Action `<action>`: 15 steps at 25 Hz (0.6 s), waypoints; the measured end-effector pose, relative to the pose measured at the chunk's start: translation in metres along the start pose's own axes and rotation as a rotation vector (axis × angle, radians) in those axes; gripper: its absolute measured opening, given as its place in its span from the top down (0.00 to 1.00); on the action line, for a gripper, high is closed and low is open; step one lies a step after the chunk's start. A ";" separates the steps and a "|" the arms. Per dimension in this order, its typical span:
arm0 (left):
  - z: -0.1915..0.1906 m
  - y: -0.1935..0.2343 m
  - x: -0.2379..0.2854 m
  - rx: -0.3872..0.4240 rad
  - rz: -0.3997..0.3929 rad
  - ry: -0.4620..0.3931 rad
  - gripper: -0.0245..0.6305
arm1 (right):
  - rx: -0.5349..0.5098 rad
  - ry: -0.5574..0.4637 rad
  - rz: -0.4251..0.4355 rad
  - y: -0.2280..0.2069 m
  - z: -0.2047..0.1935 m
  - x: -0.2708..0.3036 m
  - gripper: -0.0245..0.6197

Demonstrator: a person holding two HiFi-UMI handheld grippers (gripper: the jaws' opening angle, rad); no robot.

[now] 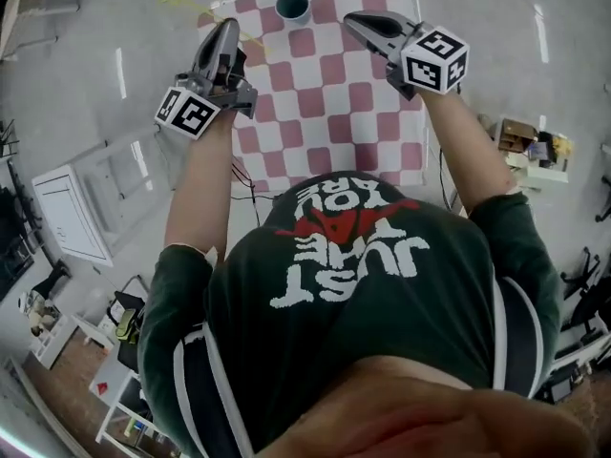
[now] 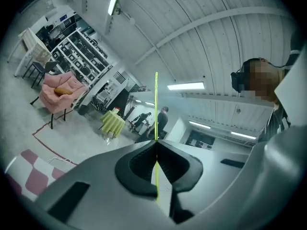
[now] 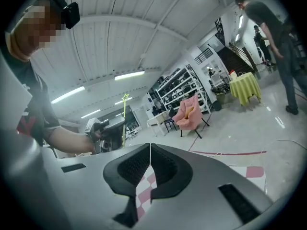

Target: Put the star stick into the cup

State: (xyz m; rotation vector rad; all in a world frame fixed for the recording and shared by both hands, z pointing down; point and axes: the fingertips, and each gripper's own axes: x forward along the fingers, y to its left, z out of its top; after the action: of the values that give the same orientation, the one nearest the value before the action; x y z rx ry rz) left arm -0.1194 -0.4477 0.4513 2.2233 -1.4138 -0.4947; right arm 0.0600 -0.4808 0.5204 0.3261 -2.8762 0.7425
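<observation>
Left gripper view shows our thin yellow-green star stick (image 2: pixel 156 109) pinched between the jaws of the left gripper (image 1: pixel 227 29), which are pressed fully together on its shaft. The stick runs straight out past the tips toward the ribbed white ceiling. From the right gripper view we see it standing upright out of that gripper, its small star at the top. It is well apart from the dark teal round cup (image 1: pixel 292 6), which sits at the far edge of the pink-and-white checked cloth (image 1: pixel 334 93) on the floor. In the head view the cup lies between the tips of our two grippers. Our right gripper (image 1: pixel 355 22) has its jaws closed tip to tip with nothing between them, and only the checked cloth shows through the gap below. Farther out in the hall stand a pink armchair (image 2: pixel 55 92) and a table draped in yellow cloth (image 2: pixel 112 122).
</observation>
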 end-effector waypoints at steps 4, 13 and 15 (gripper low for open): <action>-0.008 0.025 0.022 -0.003 -0.017 -0.012 0.95 | -0.015 -0.008 -0.027 -0.020 -0.004 0.014 0.91; -0.028 0.090 0.045 0.002 -0.057 -0.044 0.95 | -0.036 -0.041 -0.075 -0.044 -0.010 0.055 0.91; -0.033 0.100 0.049 -0.005 -0.067 -0.055 0.95 | -0.039 -0.045 -0.079 -0.052 -0.014 0.064 0.91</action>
State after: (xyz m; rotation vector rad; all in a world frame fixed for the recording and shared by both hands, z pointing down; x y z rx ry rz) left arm -0.1568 -0.5228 0.5313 2.2756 -1.3673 -0.5857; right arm 0.0127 -0.5286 0.5690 0.4550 -2.8963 0.6734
